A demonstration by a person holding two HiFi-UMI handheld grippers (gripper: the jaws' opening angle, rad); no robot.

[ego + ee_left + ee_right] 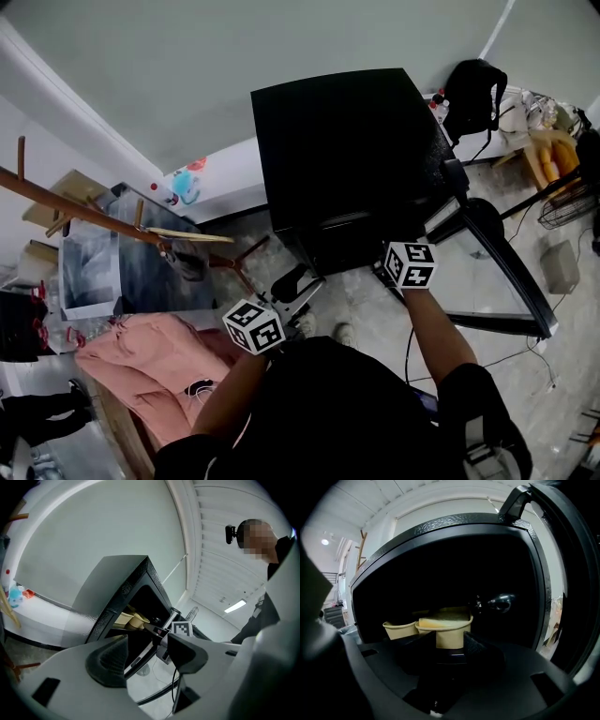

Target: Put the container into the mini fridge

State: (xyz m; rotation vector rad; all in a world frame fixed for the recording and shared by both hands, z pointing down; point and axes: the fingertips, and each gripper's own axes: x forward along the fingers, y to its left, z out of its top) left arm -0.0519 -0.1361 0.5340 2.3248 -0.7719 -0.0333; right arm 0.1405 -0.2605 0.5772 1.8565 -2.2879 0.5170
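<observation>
The black mini fridge [347, 150] stands on the floor with its door [497, 272] swung open to the right. My right gripper [449, 641] reaches into the dark inside; a beige tapered container [446, 629] sits between its pads, which lie against its sides. A second beige container [400, 630] stands to its left, farther in. In the head view only the right gripper's marker cube [410, 264] shows, at the fridge opening. My left gripper [147, 641] hangs open and empty to the left of the fridge [117, 592], looking at both containers [133, 619] from the side.
A pink garment [141, 356] lies at the lower left beside a wooden coat stand [94, 211]. A black backpack [473, 94] and a cluttered table [548, 141] are at the back right. A cable [408, 347] runs over the floor by the open door.
</observation>
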